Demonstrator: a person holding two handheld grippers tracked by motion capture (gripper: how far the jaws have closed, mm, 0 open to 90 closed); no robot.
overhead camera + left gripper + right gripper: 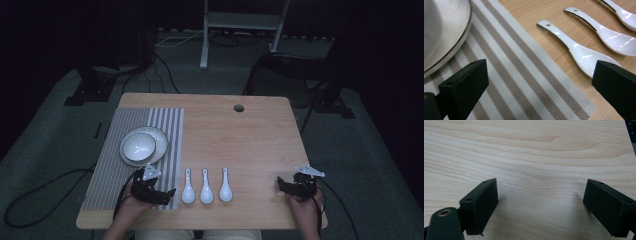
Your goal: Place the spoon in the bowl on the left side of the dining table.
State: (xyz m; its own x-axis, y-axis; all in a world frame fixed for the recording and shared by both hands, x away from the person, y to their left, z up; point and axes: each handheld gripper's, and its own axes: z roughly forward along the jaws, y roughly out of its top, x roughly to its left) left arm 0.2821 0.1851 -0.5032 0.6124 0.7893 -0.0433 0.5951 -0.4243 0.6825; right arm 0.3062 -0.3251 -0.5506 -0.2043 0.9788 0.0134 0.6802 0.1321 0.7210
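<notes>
Wooden table (250,130), spoons (206,186) handles pointing away

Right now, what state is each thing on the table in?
Left claw: open, empty, over the mat's edge.
Right claw: open, empty, over bare table.
Bowl: upright, empty, on the plate.
Plate: flat on the mat.
Spoons: three, side by side, bowls up, untouched.
Mat: flat.

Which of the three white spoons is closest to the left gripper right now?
The leftmost spoon, the one lying next to the striped placemat. It sits just beside the left gripper, while the middle spoon and the rightmost spoon lie farther toward the right gripper.
</notes>
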